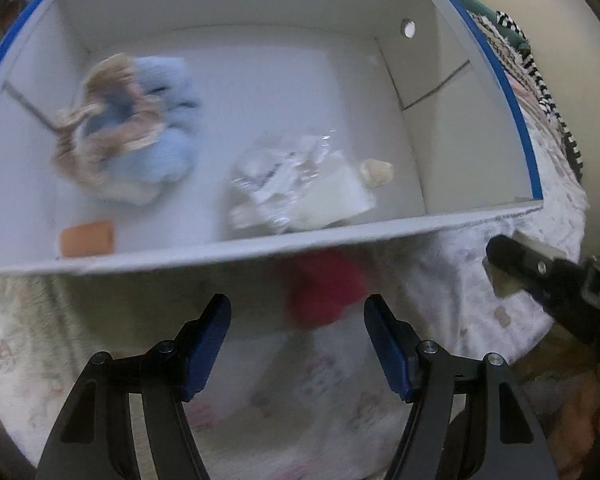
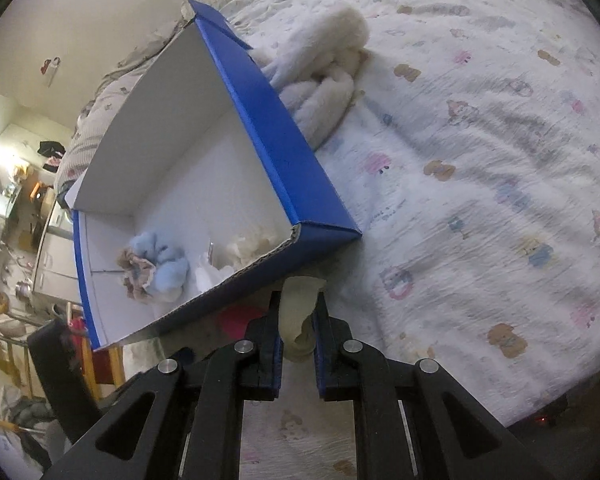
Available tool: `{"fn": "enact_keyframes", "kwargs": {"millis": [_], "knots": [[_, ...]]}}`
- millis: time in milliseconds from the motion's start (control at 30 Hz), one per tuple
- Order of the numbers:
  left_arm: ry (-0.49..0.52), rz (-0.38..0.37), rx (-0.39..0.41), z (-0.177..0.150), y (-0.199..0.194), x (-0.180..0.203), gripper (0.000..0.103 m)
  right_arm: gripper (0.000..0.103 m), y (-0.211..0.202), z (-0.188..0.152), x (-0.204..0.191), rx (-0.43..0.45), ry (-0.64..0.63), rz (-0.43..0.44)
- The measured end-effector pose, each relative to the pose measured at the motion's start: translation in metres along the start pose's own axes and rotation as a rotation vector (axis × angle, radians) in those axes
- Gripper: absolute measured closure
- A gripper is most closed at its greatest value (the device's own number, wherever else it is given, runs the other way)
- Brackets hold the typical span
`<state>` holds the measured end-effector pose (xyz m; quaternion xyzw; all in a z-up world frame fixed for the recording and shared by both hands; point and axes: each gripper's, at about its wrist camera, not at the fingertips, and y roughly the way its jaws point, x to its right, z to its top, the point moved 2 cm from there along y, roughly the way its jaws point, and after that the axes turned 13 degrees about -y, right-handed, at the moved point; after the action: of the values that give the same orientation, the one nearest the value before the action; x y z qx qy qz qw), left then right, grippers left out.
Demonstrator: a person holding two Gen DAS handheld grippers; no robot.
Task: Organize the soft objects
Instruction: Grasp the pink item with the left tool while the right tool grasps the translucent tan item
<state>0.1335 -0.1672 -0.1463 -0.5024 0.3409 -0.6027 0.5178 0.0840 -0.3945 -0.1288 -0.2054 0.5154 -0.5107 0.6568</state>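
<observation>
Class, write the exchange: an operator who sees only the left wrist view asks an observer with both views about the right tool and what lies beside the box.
Operator: Is the right tool holding anything?
Observer: Yes, the right tool is shut on a pale cream soft piece.
Operator: Is anything soft outside the box that I cannot see?
Observer: A fluffy white plush lies on the bedsheet beside the box's blue outer wall.
</observation>
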Motion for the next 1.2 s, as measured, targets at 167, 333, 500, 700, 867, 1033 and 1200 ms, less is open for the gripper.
{"fn": "enact_keyframes", "kwargs": {"millis": [167,333,500,700,867,1033,1200], "knots": [[0.015,0.015,-0.046,0.005,0.022,0.019,0.037,0.089,0.006,0.000,-0.004,0.000,0.013,0.003],[-0.045,0.020,-0.098,0.011,0.041,0.021,0.063,0.089,0.012,0.003,-0.009,-0.003,0.014,0.007],[-0.044,0.051,-0.092,0.015,0.038,0.017,0.064,0.089,0.011,0.003,-0.012,0.001,0.007,0.018],[-0.084,0.098,-0.080,0.019,0.026,-0.013,0.064,0.089,0.013,0.004,-0.015,-0.003,0.007,0.015],[-0.089,0.135,-0.071,0.012,0.009,-0.034,0.064,0.089,0.014,0.004,-0.023,-0.004,-0.015,0.023],[-0.108,0.166,-0.046,0.008,-0.019,-0.063,0.064,0.089,0.013,0.003,-0.048,-0.005,-0.079,0.053],[-0.151,0.176,0.001,0.005,-0.059,-0.100,0.064,0.089,0.015,-0.004,-0.070,-0.020,-0.137,0.065]]}}
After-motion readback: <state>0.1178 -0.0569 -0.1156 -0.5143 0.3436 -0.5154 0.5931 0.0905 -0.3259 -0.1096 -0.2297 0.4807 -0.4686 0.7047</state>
